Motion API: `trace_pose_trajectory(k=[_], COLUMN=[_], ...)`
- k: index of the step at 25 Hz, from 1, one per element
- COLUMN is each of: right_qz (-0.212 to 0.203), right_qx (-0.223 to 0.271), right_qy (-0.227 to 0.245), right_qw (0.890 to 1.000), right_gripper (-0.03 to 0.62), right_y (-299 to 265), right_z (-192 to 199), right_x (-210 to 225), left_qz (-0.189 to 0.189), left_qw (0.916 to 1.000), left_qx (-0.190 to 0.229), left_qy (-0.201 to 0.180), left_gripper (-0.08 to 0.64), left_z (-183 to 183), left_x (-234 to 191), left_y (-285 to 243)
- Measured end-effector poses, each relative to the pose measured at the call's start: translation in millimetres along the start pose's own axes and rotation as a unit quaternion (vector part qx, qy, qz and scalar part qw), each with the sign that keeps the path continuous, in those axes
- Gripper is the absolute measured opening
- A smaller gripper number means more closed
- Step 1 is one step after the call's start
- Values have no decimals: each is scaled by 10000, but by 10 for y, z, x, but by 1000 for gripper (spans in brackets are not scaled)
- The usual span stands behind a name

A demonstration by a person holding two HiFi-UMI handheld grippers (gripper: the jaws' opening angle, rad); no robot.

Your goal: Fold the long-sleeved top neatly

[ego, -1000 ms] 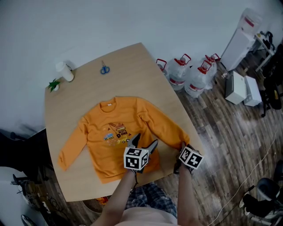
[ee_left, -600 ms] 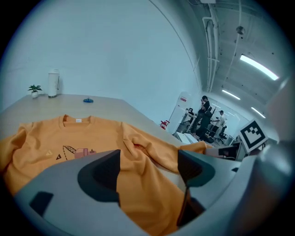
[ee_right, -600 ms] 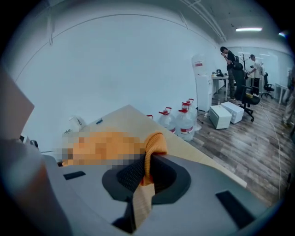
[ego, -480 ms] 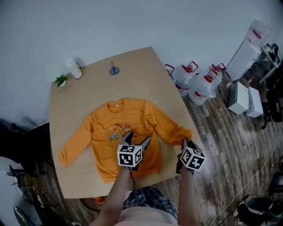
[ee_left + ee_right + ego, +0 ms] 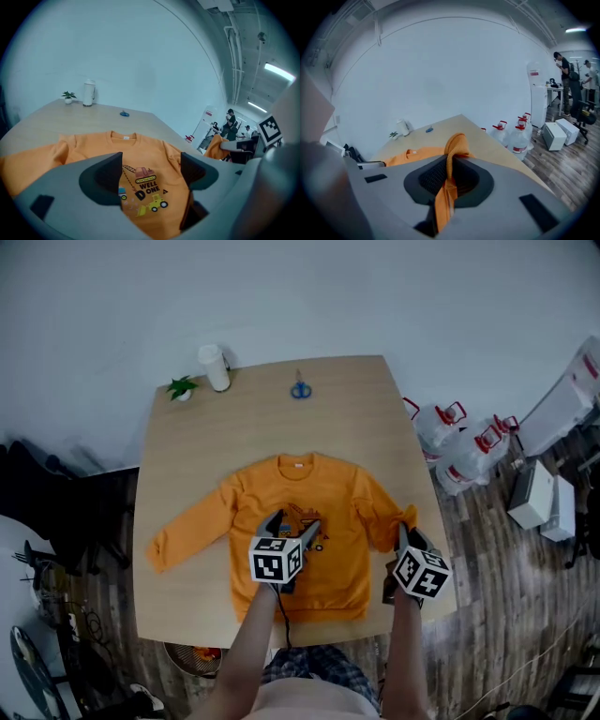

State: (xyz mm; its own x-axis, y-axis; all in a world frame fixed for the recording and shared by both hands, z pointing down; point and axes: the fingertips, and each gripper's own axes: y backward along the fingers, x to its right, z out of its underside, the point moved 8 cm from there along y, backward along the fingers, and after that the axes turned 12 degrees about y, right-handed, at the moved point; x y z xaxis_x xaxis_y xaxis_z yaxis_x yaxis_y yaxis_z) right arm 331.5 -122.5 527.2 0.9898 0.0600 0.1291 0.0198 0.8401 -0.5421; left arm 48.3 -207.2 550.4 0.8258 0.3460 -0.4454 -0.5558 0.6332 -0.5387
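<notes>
The cuff point(image 5: 457, 143) of the orange long-sleeved knit top point(image 5: 337, 559) is clenched in the jaws of the right gripper point(image 5: 449, 174), apparently to be folded inward; those of the left gripper point(image 5: 150, 171) are released.

At lower centre the right gripper point(image 5: 449, 176) pinches the orange sleeve point(image 5: 457, 144), its cuff poking up. Bottles point(image 5: 519, 137) stand right of the table point(image 5: 492, 152).

Right sleeve point(image 5: 380, 512): no longer stretched flat toward the tabletop point(image 5: 187, 596) edge; now lifted and bunched beside the body of the top point(image 5: 328, 563).
Right tool point(image 5: 403, 532): has risen off the tabletop, jaws closed on the cuff point(image 5: 457, 140), which drapes over them.
Left tool point(image 5: 292, 523): has moved from near the hem to above the chest print point(image 5: 143, 180), jaws apart, nothing gripped.
Head view: the tabletop now sits more central.
</notes>
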Motion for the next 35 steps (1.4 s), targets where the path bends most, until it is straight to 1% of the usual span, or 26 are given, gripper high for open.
trace_pose_trajectory(k=[7, 10, 14, 19, 25, 30, 35], right_qz=[-688, -1044, -1530, -2089, -2697, -3061, -3307], right_qx=[230, 251, 229, 217, 110, -174, -443], right_qy=[466, 697, 1033, 1412, 1901, 2301, 2572], right_qw=[9963, 9918, 9825, 9675, 9439, 9236, 9069], right_gripper=[37, 37, 37, 37, 37, 37, 38], right_y=[-336, -470, -651, -843, -1080, -1296, -1486], right_z=[-468, -610, -734, -832, -849, -652, -421], right_x=[-510, -747, -1114, -1609, -2243, -2740, -3120], left_qz=[-299, -405, -549, -705, -835, -927, -984], left_qw=[9989, 9980, 9965, 9944, 9923, 9907, 9896], left_qx=[298, 372, 454, 540, 593, 579, 564], left_qy=[221, 318, 444, 573, 698, 815, 890], left_gripper=[390, 390, 390, 390, 390, 390, 390], left_z=[-165, -184, -208, -218, -191, -142, -103], left_x=[-371, -491, -672, -885, -1116, -1300, -1416], left_y=[254, 350, 472, 637, 794, 889, 944])
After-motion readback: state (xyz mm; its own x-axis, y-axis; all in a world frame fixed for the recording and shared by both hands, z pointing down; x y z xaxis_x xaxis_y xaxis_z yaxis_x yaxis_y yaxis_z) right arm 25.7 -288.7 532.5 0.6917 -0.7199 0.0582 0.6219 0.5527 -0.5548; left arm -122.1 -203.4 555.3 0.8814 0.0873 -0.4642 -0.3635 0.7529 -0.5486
